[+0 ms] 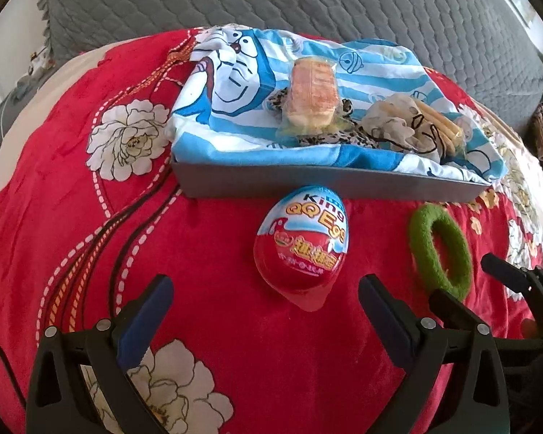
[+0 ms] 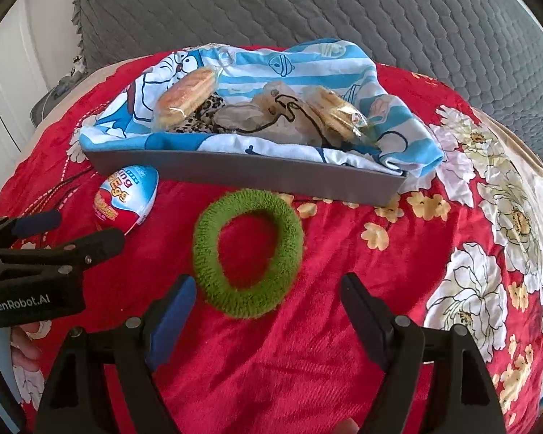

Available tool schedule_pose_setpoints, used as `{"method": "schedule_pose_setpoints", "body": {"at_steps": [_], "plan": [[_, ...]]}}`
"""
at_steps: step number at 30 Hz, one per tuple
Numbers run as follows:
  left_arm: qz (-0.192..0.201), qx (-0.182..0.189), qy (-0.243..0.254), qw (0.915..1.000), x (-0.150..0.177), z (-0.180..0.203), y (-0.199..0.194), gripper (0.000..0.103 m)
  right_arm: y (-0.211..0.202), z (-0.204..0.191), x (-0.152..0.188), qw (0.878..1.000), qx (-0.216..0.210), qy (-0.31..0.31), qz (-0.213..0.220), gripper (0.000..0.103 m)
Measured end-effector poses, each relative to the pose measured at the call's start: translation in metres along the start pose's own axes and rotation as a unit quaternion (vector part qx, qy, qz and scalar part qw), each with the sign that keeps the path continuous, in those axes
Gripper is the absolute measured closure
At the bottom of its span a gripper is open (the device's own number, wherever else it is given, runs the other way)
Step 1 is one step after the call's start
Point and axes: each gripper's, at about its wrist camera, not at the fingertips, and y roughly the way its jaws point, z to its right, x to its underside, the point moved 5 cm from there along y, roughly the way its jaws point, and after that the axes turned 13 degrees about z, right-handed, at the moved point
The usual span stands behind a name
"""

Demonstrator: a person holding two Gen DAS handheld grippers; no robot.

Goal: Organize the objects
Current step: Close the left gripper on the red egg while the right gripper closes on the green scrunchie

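Egg [image 1: 302, 242] left of ring [image 1: 440, 249], before tray [image 1: 307, 181].

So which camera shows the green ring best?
The right wrist view: the green ring lies whole on the red blanket, near the picture's middle, just ahead of the open right gripper. In the left wrist view the ring sits far right, narrowed by the angle, its lower end partly hidden behind a gripper finger.

Each claw was matte black plastic. The left claw [image 1: 264, 293] carried a blue pad on one finger, round silver screws at its pivots, and white "GenRobot.AI" lettering on its body. The right claw [image 2: 268, 294] matched it: blue pad, silver screws.
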Motion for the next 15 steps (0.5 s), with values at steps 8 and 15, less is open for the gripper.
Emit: {"method": "schedule_pose_setpoints", "body": {"at_steps": [8,15], "plan": [[-0.004,0.001,-0.002,1.0000,-0.001,-0.001,0.008,0.002,0.010,0.000,-0.001,1.000,-0.003,0.003,-0.003,0.022],[-0.003,-0.003,0.001,1.0000,-0.004,-0.002,0.013,0.002,0.016,0.000,-0.002,1.000,-0.007,0.005,-0.003,0.022]]}}
